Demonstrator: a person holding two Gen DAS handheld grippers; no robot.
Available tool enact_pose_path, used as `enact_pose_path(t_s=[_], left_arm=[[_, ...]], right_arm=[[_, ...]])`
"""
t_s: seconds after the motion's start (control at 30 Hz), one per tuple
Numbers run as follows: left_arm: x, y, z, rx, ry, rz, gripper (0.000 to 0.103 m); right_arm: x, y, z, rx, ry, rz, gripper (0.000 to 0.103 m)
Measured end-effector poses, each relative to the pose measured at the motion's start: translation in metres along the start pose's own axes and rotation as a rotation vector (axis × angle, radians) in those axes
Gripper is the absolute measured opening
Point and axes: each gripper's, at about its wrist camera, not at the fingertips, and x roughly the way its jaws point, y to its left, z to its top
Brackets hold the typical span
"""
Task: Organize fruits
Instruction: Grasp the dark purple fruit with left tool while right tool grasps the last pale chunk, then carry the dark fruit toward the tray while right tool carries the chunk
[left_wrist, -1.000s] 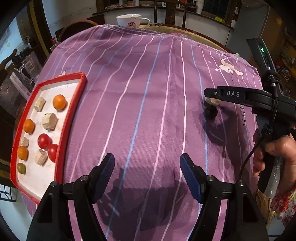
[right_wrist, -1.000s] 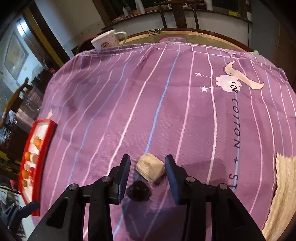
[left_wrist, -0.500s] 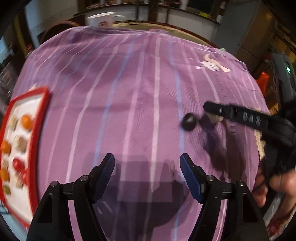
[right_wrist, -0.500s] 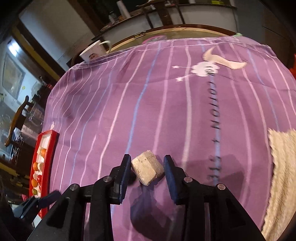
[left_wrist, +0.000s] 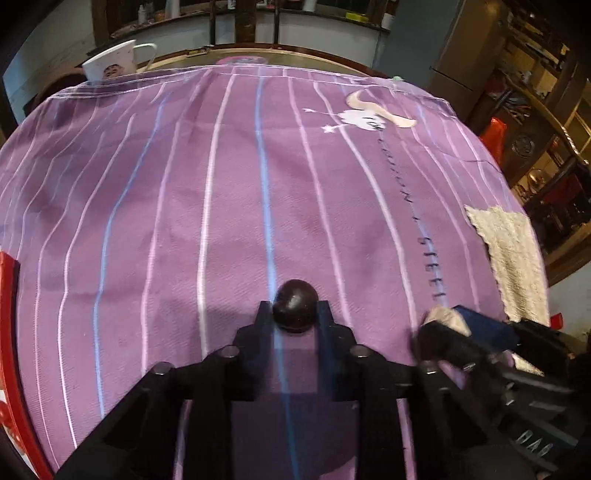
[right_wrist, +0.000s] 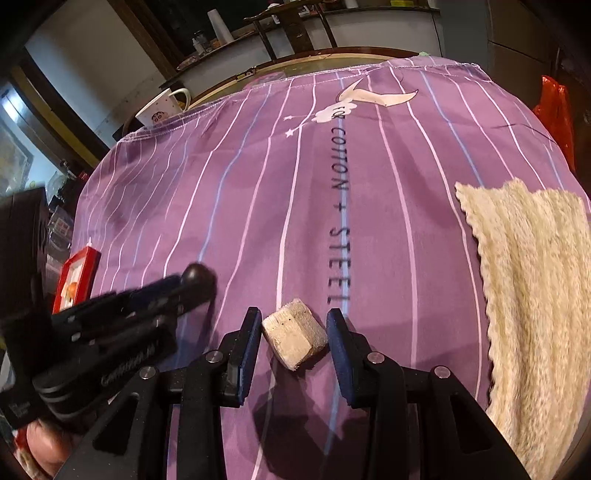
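A dark purple round fruit (left_wrist: 295, 304) sits between the tips of my left gripper (left_wrist: 294, 314), which is shut on it; it also shows in the right wrist view (right_wrist: 197, 277). A pale wooden block (right_wrist: 295, 334) lies on the purple striped cloth between the jaws of my right gripper (right_wrist: 294, 334). The jaws stand close on both sides of the block, with a gap on the right. In the left wrist view the right gripper (left_wrist: 448, 325) is at the lower right with the block (left_wrist: 445, 316).
A red tray (right_wrist: 77, 275) with fruits lies at the left edge of the cloth; its rim shows in the left wrist view (left_wrist: 9, 275). A cream knitted cloth (right_wrist: 535, 295) lies at the right. A white mug (left_wrist: 114, 64) stands at the far edge.
My left gripper has swung right, away from the tray, and shut on the dark fruit. My right gripper stays around the block, jaws slightly wider.
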Motion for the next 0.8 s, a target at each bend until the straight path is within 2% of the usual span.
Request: enact_pose_path(t_s=[0.2,0.53,0.8], left_arm=[[-0.023,0.004,-0.018,-0.006,-0.015,0.007,0.022],[-0.082,0.037,-0.055,-0.081,-0.047,0.118,0.023],[-0.116,0.070,-0.074,-0.152,-0.080,0.163,0.023]], right_arm=[[-0.009,0.009,-0.006,-0.042,-0.010,0.005,0.040],[-0.009,0.047,-0.030,-0.117,0.023,0.026,0.040],[-0.008,0.087,-0.046,-0.204,0.050,0.032,0.040]])
